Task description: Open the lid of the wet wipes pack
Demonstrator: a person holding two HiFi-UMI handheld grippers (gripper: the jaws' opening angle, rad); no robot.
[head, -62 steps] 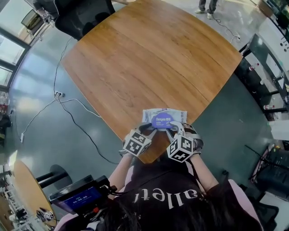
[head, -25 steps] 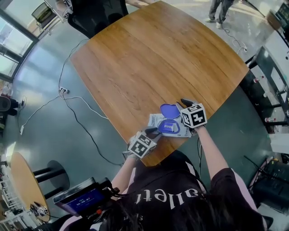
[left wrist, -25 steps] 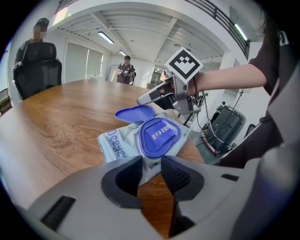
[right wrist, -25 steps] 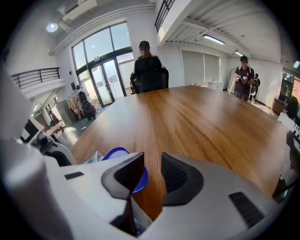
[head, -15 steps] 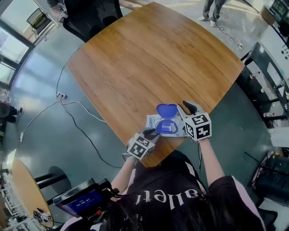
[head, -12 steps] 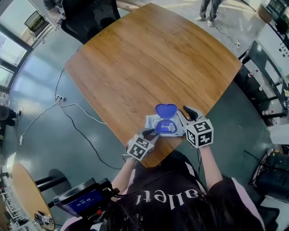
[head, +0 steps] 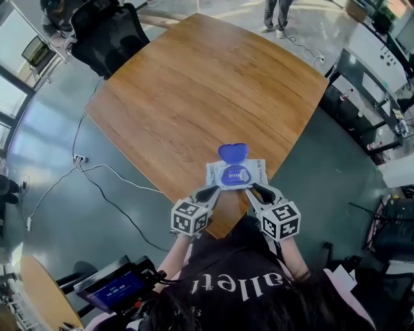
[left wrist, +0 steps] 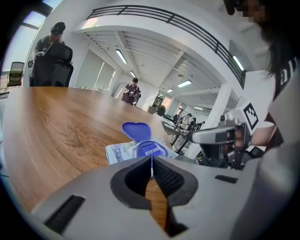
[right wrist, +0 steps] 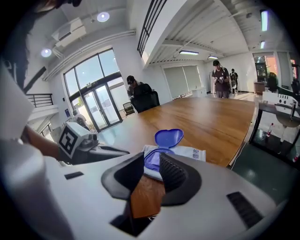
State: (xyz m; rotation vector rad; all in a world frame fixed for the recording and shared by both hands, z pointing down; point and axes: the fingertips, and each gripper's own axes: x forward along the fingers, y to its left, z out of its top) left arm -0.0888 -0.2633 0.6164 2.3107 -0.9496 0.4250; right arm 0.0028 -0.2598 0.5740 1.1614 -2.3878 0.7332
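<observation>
The white wet wipes pack lies near the wooden table's near edge. Its blue lid stands flipped up, and the blue opening ring shows below it. My left gripper hovers just short of the pack's near left corner. Its jaws are closing and almost meet, with nothing between them. My right gripper hovers at the pack's near right side, with its jaws a narrow gap apart and empty. The left gripper view shows the pack and lid beyond the jaws. The right gripper view shows the lid likewise.
The wooden table stretches away beyond the pack. A black office chair stands at its far left corner. Cables trail over the floor at left. A person stands past the far edge. A device with a blue screen hangs by my body.
The lid went from shut to flipped up. My right gripper swung from beside the lid back to the near edge. My left gripper lifted off the pack and its jaws came together.
</observation>
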